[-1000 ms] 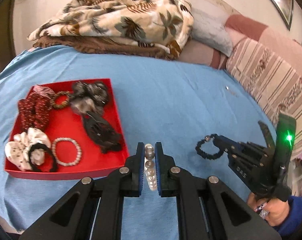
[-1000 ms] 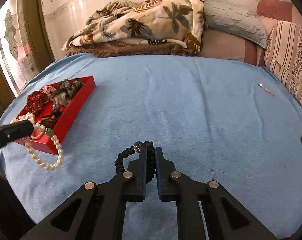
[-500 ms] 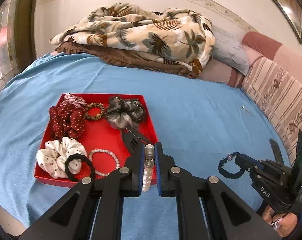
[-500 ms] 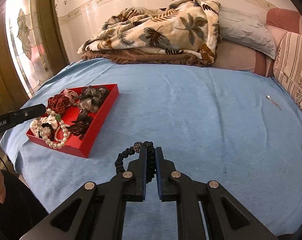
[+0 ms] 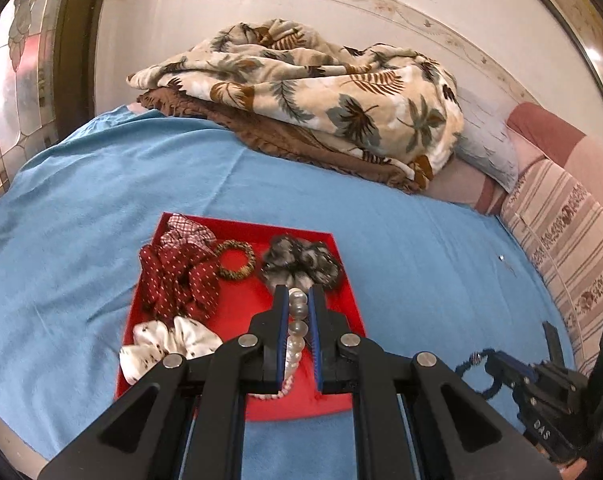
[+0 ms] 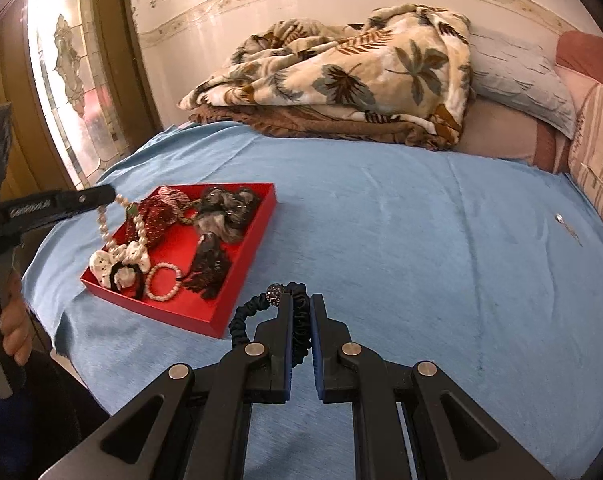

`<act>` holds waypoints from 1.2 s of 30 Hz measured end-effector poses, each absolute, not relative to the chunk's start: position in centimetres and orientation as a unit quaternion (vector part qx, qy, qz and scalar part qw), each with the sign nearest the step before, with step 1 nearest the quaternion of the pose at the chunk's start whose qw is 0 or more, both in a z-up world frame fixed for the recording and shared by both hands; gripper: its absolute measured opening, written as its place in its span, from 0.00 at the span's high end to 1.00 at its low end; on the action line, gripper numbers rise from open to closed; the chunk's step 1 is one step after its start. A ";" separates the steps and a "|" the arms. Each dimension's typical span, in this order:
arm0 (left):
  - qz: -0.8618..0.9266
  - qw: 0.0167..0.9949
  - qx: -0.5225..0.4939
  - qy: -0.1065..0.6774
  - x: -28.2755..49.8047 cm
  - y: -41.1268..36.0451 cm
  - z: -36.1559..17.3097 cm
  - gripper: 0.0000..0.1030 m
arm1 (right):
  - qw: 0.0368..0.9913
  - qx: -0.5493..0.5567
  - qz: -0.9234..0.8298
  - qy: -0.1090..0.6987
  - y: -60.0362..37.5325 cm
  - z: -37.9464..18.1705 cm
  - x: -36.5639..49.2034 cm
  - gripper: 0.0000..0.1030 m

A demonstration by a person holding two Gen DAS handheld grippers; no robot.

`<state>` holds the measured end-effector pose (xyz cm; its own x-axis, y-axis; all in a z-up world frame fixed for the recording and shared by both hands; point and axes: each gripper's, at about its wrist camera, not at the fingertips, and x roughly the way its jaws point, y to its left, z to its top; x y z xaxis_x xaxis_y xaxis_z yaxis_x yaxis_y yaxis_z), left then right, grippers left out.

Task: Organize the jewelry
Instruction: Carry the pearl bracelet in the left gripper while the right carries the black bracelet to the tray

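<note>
The left gripper [image 5: 298, 300] clamps a pearl necklace [image 5: 296, 320] dangling over the red tray [image 6: 237, 292]; the right gripper [image 6: 299, 304] pinches what looks like a dark scrunchie bracelet [image 6: 253, 308].

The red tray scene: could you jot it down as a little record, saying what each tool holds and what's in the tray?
Surface: blue bedspread
Left gripper: jaws shut on pearl necklace, hanging above the red tray
Right gripper: jaws shut on dark scrunchie bracelet, above the bedspread beside the tray
In tray: red dotted scrunchie, white scrunchie, grey scrunchie, pearl bracelet
</note>
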<state>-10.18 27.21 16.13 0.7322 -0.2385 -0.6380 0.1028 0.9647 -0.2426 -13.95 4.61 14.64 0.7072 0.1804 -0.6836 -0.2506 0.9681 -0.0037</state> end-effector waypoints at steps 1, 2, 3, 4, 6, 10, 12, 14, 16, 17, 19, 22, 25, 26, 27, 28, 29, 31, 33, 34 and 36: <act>-0.095 0.924 -0.103 0.356 -9.8 27.6 16.0 0.91 | 0.922 -0.050 0.120 0.365 5.0 14.6 -13.9 0.91; -0.096 0.923 -0.107 0.358 -9.5 27.8 15.8 0.91 | 0.921 -0.052 0.123 0.366 5.2 14.5 -13.9 0.91; -0.097 0.921 -0.111 0.361 -9.1 28.1 15.6 0.91 | 0.920 -0.054 0.125 0.366 5.6 14.5 -13.8 0.91; -0.095 0.920 -0.112 0.364 -8.7 28.3 15.4 0.91 | 0.920 -0.056 0.127 0.367 5.9 14.5 -13.7 0.91; -0.092 0.919 -0.108 0.367 -8.0 28.3 15.2 0.91 | 0.917 -0.055 0.133 0.371 6.5 14.4 -13.3 0.91; -0.085 0.921 -0.091 0.368 -6.6 28.2 14.9 0.91 | 0.913 -0.050 0.147 0.378 7.9 14.5 -12.3 0.91; -0.080 0.924 -0.076 0.366 -6.1 27.9 14.7 0.91 | 0.911 -0.052 0.154 0.380 8.7 14.5 -12.0 0.91; -0.076 0.926 -0.063 0.365 -5.7 27.8 14.5 0.91 | 0.909 -0.058 0.160 0.379 9.7 14.6 -11.6 0.91; -0.075 0.927 -0.057 0.363 -5.4 27.7 14.1 0.91 | 0.908 -0.063 0.165 0.380 10.5 14.6 -11.2 0.91; -0.075 0.927 -0.058 0.364 -5.3 27.9 14.0 0.91 | 0.906 -0.066 0.169 0.382 11.2 14.5 -11.0 0.91; -0.076 0.925 -0.062 0.367 -5.0 28.2 13.6 0.91 | 0.904 -0.068 0.174 0.385 12.1 14.3 -10.5 0.91; -0.074 0.923 -0.063 0.371 -4.5 28.7 13.2 0.91 | 0.899 -0.071 0.182 0.392 13.5 13.7 -9.9 0.91; -0.065 0.926 -0.056 0.369 -4.4 28.9 13.1 0.91 | 0.894 -0.080 0.191 0.397 15.2 13.2 -9.2 0.91; -0.062 0.926 -0.052 0.368 -4.3 29.0 13.1 0.91 | 0.892 -0.083 0.195 0.400 15.8 13.0 -8.9 0.91; -0.059 0.927 -0.050 0.368 -4.3 29.0 13.1 0.91 | 0.891 -0.084 0.197 0.401 16.1 12.9 -8.8 0.91; -0.057 0.927 -0.048 0.369 -4.2 29.2 13.0 0.91 | 0.890 -0.085 0.199 0.402 16.5 12.8 -8.6 0.91; -0.056 0.926 -0.048 0.370 -4.1 29.3 12.9 0.91 | 0.889 -0.085 0.200 0.402 16.7 12.7 -8.5 0.91; -0.054 0.925 -0.050 0.372 -4.0 29.6 12.8 0.91 | 0.889 -0.085 0.202 0.402 17.2 12.7 -8.2 0.91; -0.052 0.924 -0.051 0.375 -3.7 29.8 12.7 0.91 | 0.889 -0.086 0.203 0.402 17.6 12.7 -8.0 0.91; -0.052 0.924 -0.052 0.376 -3.6 29.8 12.6 0.91 | 0.889 -0.087 0.203 0.402 17.7 12.7 -7.9 0.91; -0.054 0.922 -0.056 0.379 -3.3 29.9 12.5 0.91 | 0.888 -0.087 0.202 0.403 17.9 12.6 -7.8 0.91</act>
<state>-3.26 29.94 12.48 0.7067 -0.1420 -0.6932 0.0570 0.9879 -0.1442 -7.76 17.86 12.56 0.5928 0.2886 -0.7519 -0.4295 0.9030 0.0079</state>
